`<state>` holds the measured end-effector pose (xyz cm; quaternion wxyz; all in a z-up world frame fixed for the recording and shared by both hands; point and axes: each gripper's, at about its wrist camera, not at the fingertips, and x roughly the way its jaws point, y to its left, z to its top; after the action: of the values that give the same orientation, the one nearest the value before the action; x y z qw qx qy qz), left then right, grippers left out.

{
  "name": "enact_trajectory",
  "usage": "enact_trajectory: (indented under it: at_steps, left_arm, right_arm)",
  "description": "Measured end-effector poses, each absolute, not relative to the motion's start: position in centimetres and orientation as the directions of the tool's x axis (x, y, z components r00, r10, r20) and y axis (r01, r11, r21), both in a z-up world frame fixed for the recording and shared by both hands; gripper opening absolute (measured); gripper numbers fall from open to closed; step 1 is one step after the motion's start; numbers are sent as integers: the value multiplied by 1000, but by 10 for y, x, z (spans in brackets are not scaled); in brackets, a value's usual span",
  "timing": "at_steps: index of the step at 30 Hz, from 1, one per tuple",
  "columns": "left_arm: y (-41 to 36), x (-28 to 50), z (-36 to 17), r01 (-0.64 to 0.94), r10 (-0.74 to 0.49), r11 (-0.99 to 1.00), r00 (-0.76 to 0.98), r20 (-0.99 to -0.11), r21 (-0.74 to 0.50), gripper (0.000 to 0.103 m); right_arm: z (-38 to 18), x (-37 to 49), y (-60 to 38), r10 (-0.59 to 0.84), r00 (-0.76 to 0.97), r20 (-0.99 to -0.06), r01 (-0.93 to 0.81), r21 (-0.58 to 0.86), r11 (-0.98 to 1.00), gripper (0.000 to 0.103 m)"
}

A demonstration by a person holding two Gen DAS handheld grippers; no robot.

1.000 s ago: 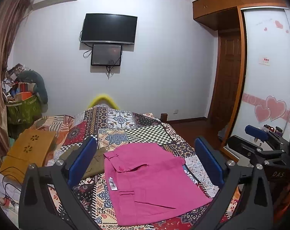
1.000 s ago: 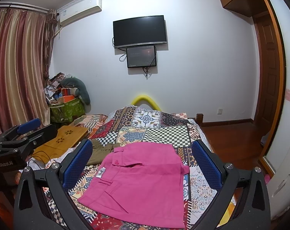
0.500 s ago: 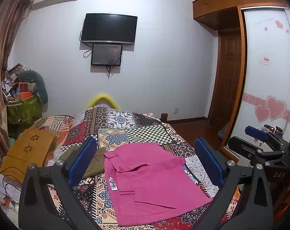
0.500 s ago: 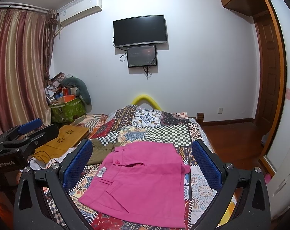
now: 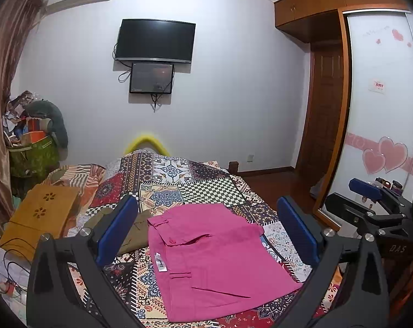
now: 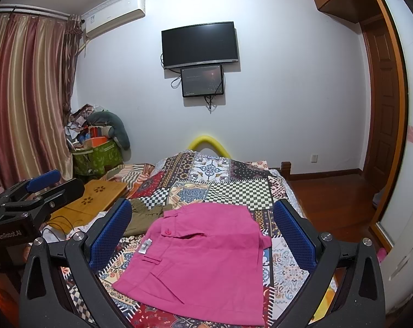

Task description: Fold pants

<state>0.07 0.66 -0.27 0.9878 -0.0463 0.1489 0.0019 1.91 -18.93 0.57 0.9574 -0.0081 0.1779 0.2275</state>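
We are in a bedroom with a pale wall (image 5: 233,95) carrying a dark television (image 5: 155,40) and a smaller screen (image 5: 151,78) hung just under it. A striped curtain (image 6: 26,95) and an air conditioner (image 6: 115,13) fill the upper left of the right wrist view; a wooden wardrobe (image 5: 315,2) and door (image 5: 326,109) stand to the right. The bed, covered by a patchwork quilt (image 5: 212,188), stretches ahead of both tools.

Our left gripper (image 5: 208,229) hangs above the quilt with its blue pads (image 5: 116,229) spread wide and empty. Our right gripper (image 6: 202,232) is likewise wide apart, holding nothing. The pink pants (image 5: 214,257) lie folded and flat between the pads in both views, touching neither. An olive garment (image 5: 132,232) sits just left of them, behind the left pad. Farther left, a yellow-brown lap desk (image 5: 42,218) rests beside a cluttered green bag (image 5: 33,155).
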Motion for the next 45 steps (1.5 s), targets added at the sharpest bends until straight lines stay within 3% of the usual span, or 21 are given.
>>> enact_trajectory:
  at_steps: [26,41,45]
  left_arm:
    - [5,4,-4,-26,2,997,955,-297,-78,103]
    - [34,79,-53,-153,106,986,877,-469,-62,103]
    - [39,105,-75,-164,138,986,842,-521,-4,95]
  right_arm:
    - [0,25,-191,420,835,-356,-427,65,902,103]
    - [-55,80,-220,264,813,-519,-309,1,951,103]
    - [-66,93,-230,233,802,-551,-283,-7,959,103]
